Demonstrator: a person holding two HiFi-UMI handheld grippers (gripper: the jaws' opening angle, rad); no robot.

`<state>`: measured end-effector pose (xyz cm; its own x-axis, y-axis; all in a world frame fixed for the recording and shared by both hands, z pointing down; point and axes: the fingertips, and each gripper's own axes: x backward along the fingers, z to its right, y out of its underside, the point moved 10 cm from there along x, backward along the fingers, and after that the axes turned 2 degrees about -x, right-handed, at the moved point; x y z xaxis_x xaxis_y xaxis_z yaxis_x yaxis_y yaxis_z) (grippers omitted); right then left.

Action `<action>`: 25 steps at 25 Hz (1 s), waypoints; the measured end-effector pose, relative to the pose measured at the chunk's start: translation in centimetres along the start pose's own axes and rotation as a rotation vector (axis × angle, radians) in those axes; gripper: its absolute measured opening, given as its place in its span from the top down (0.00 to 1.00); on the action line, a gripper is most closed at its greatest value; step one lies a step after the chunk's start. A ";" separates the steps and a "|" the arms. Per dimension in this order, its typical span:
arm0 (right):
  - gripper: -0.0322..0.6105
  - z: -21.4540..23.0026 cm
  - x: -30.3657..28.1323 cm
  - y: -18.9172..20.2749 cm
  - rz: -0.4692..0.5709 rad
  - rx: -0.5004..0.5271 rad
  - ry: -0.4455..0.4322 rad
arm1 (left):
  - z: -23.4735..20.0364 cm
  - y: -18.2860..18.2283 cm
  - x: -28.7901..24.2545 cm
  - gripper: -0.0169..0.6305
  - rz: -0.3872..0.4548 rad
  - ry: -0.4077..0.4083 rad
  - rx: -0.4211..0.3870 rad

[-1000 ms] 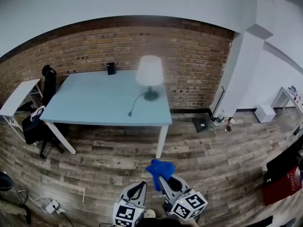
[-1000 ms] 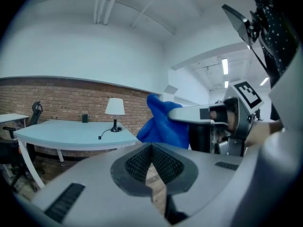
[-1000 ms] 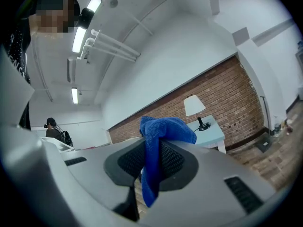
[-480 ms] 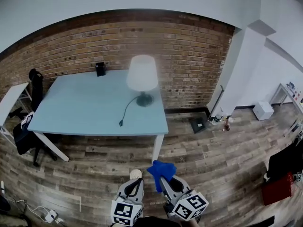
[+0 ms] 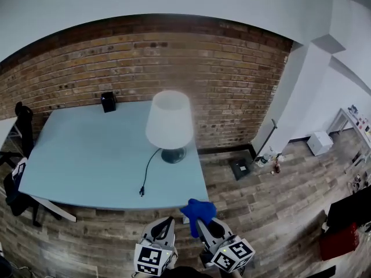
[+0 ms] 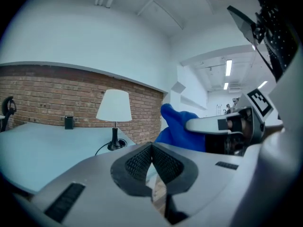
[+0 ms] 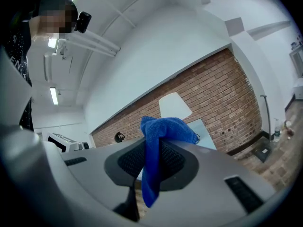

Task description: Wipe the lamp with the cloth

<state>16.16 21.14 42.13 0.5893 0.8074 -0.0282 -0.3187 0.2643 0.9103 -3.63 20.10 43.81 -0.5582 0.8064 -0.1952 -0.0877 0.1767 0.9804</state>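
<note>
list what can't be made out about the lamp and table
- Small black box on the pale blue table: too small, head view.
- White-shaded table lamp: stem hidden by its shade, head view; base hidden by the blue cloth, right gripper view.
- Black office chair: cut by the left edge, head view.

White-shaded lamp (image 5: 168, 120) upright on table (image 5: 81, 161); blue cloth (image 7: 163, 129) bunched, clamped in right tool (image 7: 151, 161).

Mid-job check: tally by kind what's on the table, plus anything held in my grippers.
Lamp: 1
Small black box: 1
Blue cloth, clamped in the right gripper: 1
Total: 3
</note>
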 end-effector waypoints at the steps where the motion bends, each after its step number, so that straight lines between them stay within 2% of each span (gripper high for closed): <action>1: 0.85 1.0 -2.0 -0.8 0.014 -0.005 -0.004 | -1.6 -0.7 -1.6 0.96 0.001 0.004 -0.007; 5: 0.85 4.7 -9.9 -4.1 0.062 -0.017 -0.086 | -8.1 -3.7 -7.8 0.96 0.010 0.026 -0.044; 8: 0.85 6.1 -15.0 -7.1 0.090 0.091 -0.170 | -12.2 -6.3 -11.2 0.96 0.027 0.059 -0.086; 10: 0.85 6.6 -17.4 -9.3 0.139 0.159 -0.185 | -14.7 -8.4 -12.6 0.96 0.061 0.062 -0.100; 13: 0.85 7.0 -19.4 -12.7 0.219 0.188 -0.207 | -18.2 -11.6 -14.0 0.96 0.126 0.032 -0.105; 15: 0.85 7.0 -20.2 -14.5 0.226 0.203 -0.237 | -19.8 -12.9 -14.8 0.96 0.148 0.018 -0.110; 19: 0.85 6.7 -21.9 -18.4 0.258 0.214 -0.292 | -21.2 -13.7 -16.1 0.96 0.155 -0.014 -0.108; 22: 0.85 7.1 -23.6 -21.3 0.302 0.205 -0.295 | -22.2 -13.5 -16.7 0.96 0.155 -0.047 -0.092; 25: 0.85 7.9 -25.2 -21.9 0.251 0.246 -0.257 | -23.4 -13.2 -17.1 0.96 0.142 -0.084 -0.085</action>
<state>14.13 -9.15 26.12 0.6916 0.6650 0.2819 -0.3077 -0.0818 0.9480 -12.24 -9.24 34.87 -0.4994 0.8648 -0.0526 -0.0842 0.0120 0.9964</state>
